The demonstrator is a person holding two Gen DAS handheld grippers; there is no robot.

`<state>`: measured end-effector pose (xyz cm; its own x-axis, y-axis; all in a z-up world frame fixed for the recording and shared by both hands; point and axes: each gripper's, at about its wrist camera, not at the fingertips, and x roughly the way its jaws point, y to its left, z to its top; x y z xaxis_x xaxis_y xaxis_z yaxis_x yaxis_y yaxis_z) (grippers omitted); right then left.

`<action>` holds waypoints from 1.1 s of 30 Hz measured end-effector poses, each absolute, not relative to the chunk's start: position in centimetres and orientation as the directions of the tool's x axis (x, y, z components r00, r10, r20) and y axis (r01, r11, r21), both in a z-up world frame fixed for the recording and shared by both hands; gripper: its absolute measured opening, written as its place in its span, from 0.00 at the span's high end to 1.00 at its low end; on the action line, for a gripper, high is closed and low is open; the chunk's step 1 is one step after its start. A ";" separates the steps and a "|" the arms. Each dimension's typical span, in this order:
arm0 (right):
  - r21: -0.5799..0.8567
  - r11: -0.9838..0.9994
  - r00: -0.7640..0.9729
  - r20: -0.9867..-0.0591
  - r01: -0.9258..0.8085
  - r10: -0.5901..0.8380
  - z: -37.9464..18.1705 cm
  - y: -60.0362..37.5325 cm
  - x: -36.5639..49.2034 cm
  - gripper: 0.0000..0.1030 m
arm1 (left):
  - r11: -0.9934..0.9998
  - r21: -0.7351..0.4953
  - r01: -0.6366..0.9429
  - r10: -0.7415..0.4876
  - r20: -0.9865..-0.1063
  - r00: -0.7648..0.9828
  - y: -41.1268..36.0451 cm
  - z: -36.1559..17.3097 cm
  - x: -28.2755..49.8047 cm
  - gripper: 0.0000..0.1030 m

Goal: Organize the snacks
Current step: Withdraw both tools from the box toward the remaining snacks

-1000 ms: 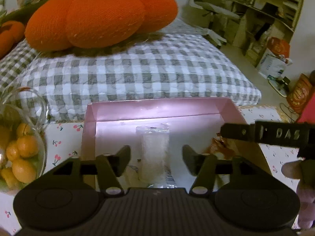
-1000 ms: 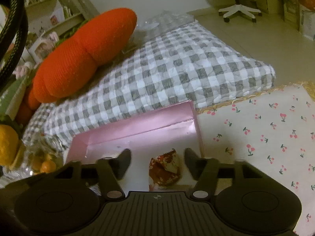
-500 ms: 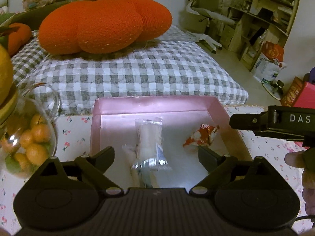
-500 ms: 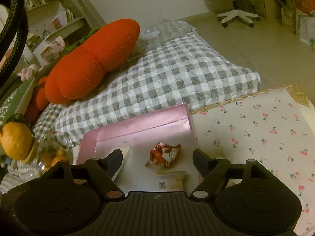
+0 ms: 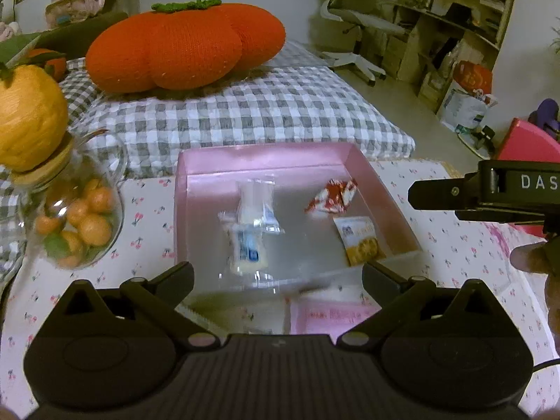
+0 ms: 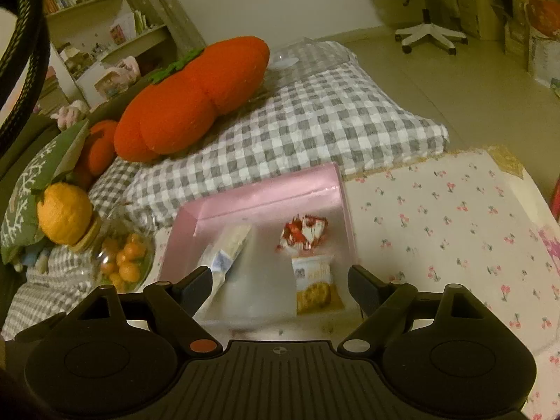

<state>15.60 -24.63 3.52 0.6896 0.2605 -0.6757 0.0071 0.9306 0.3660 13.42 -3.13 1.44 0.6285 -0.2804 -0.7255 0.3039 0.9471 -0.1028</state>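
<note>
white capitals "das" stand on the black body of the right gripper, seen at the right edge of the left wrist view; the word runs off the frame, so only those three letters read.

yellow snack packet in the pink box: a small dark logo patch at its top, lettering too small to read in either view.

clear-wrapped white snack: a blue label patch, print blurred, unreadable.

red and white wrapper: pattern only, no legible words.

pink printed sheet just below the box's near wall: faint reddish lines of print, illegible.
</note>
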 end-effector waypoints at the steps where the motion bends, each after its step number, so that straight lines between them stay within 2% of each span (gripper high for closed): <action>1: 0.364 0.931 0.689 -0.677 0.005 0.260 3.6 -24.6 15.1 0.16 | 0.947 -0.100 0.305 -0.279 -0.726 0.629 -3.1 1.5 12.9 0.00; 8: 0.328 0.945 0.679 -0.693 -0.001 0.242 3.7 -24.3 11.9 0.15 | 0.948 -0.082 0.307 -0.267 -0.733 0.626 -2.3 1.2 9.9 0.00; 21: 0.346 0.937 0.671 -0.684 -0.046 0.285 1.0 -24.1 7.3 0.15 | 0.942 -0.100 0.321 -0.290 -0.722 0.627 0.3 -0.1 5.8 0.00; 28: 0.282 0.956 0.658 -0.706 -0.080 0.263 -1.2 -24.2 5.6 0.15 | 0.949 -0.089 0.304 -0.271 -0.726 0.633 2.3 -1.7 4.6 0.00; 33: 0.210 0.970 0.666 -0.707 -0.122 0.237 -2.4 -24.3 4.5 0.15 | 0.946 -0.033 0.323 -0.247 -0.719 0.650 3.1 -2.6 3.9 0.00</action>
